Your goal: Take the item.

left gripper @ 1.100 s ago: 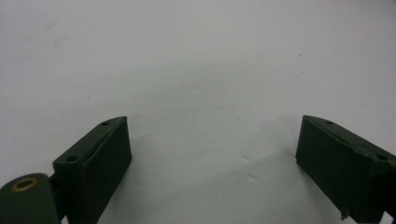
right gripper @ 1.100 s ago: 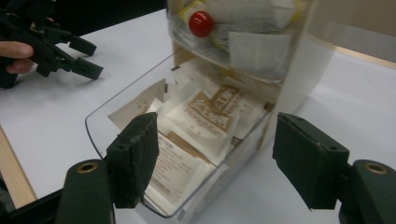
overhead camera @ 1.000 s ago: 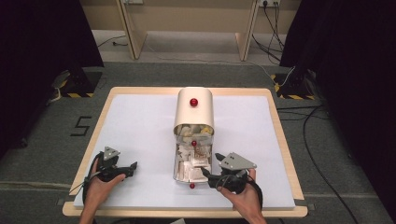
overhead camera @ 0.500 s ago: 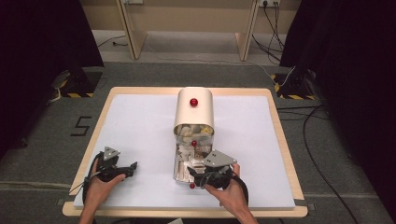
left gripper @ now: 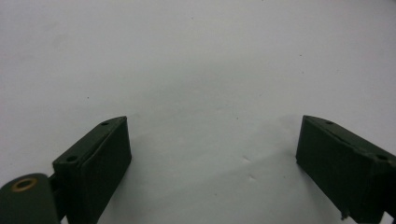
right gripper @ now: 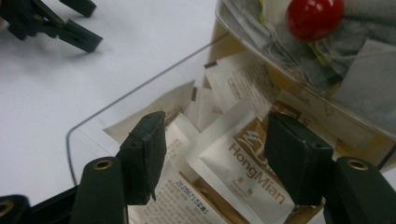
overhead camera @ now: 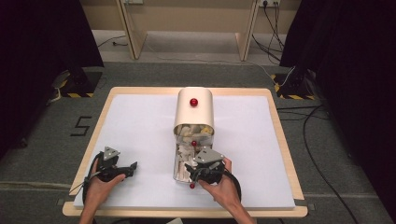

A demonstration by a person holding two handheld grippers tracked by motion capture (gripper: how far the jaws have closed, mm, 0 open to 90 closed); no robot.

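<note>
A beige container [overhead camera: 194, 112] with a red knob stands mid-table. Its clear lower drawer [overhead camera: 178, 176] is pulled out toward me and holds several paper sachets. My right gripper [overhead camera: 190, 169] hangs over that drawer, tips down among the sachets. Its jaws have just been closing and stand apart around a white-and-brown "HongMian" sachet [right gripper: 233, 154]; the right gripper [right gripper: 217, 156] pads do not press on it. A second clear drawer with tea bags and a red knob [right gripper: 314, 16] sits just behind. My left gripper [overhead camera: 131, 167] [left gripper: 212, 149] rests open over the bare white table, holding nothing.
The white mat [overhead camera: 140, 121] covers a wooden table [overhead camera: 285, 140]. The lower drawer's red knob [overhead camera: 192, 185] points at the near edge. My left gripper [right gripper: 60, 21] lies beyond the drawer's rim. Cables run over the floor at the right.
My right gripper has moved left from beside the drawer to over its sachets, and its jaws stand narrower. The left hand has not moved.
</note>
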